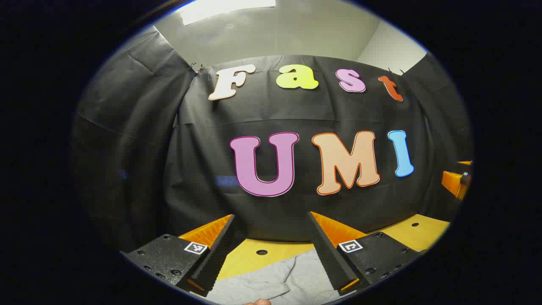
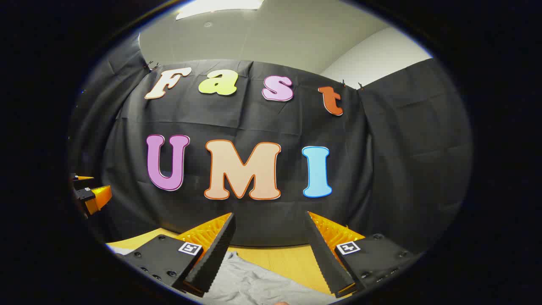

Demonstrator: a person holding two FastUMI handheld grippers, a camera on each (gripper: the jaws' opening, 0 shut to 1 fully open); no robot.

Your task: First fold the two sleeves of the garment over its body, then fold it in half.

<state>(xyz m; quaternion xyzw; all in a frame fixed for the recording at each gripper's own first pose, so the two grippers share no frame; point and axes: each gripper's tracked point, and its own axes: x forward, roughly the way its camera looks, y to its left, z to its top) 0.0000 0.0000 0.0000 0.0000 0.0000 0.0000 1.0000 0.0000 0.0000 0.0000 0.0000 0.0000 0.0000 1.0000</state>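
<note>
Black cloth (image 1: 296, 169) walls the booth beneath a pale ceiling (image 1: 275, 34). The yellow desk (image 1: 417, 235) carries the grey garment (image 1: 271, 279), lying below both grippers. Left gripper (image 1: 271, 250) and right gripper (image 2: 269, 254) hold their jaws wide, gripping nothing.

Soft matt cloth garment (image 1: 271, 281) on smooth wooden table (image 1: 417, 235).

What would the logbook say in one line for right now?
left claw: open, above soft grey cloth garment | right claw: open, above garment | yellow wooden table | sleeves: cannot tell
</note>
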